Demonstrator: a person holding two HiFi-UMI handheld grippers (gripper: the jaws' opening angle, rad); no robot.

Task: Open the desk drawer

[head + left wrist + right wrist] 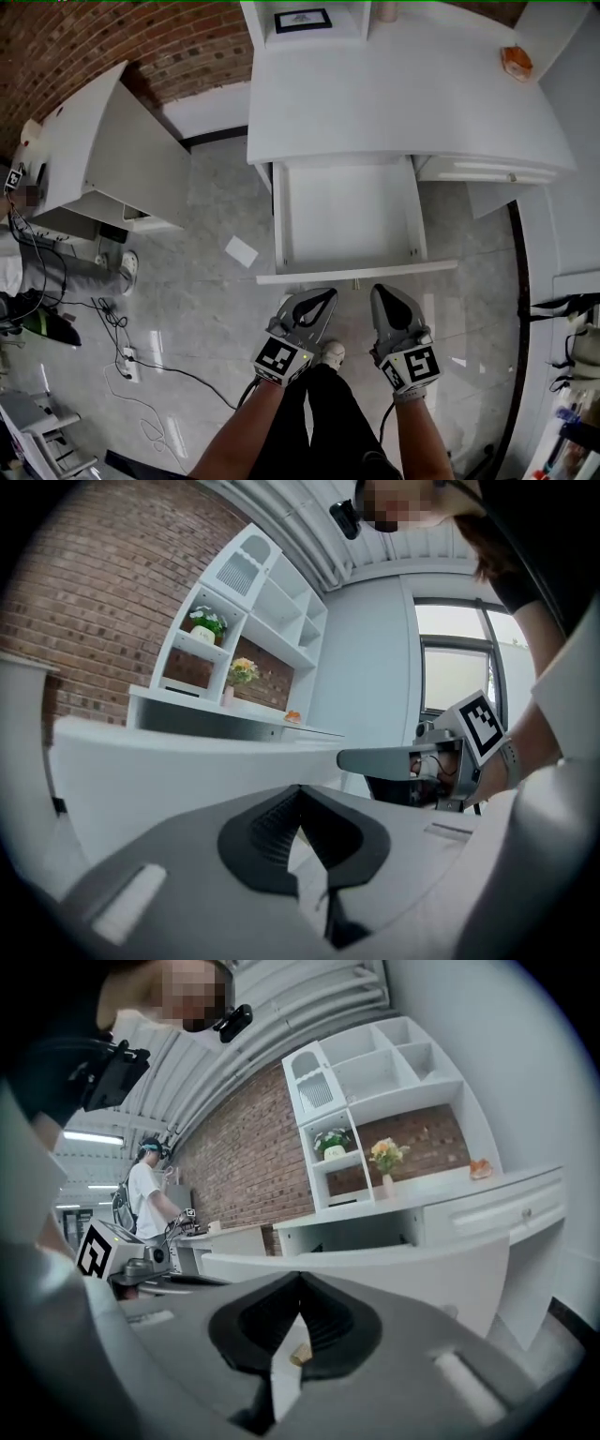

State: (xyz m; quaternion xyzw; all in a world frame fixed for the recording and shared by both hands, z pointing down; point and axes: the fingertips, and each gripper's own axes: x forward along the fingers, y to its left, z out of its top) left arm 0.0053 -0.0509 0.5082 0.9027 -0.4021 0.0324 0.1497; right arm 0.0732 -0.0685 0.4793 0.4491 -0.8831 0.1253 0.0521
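Drawer (pixel 349 220) out, front edge (pixel 309 276) near right tongs (pixel 385 290)

1. The pulled-out drawer (pixel 347 220) juts from the desk's (pixel 403 103) front edge; its front panel (pixel 356 273) stands just ahead of the left gripper (pixel 323 293) and right gripper (pixel 382 292)
2. From above, the drawer's inside is reachable between its side walls (pixel 281 216)
3. An orange object (pixel 517 62) sits at the desk's back right corner
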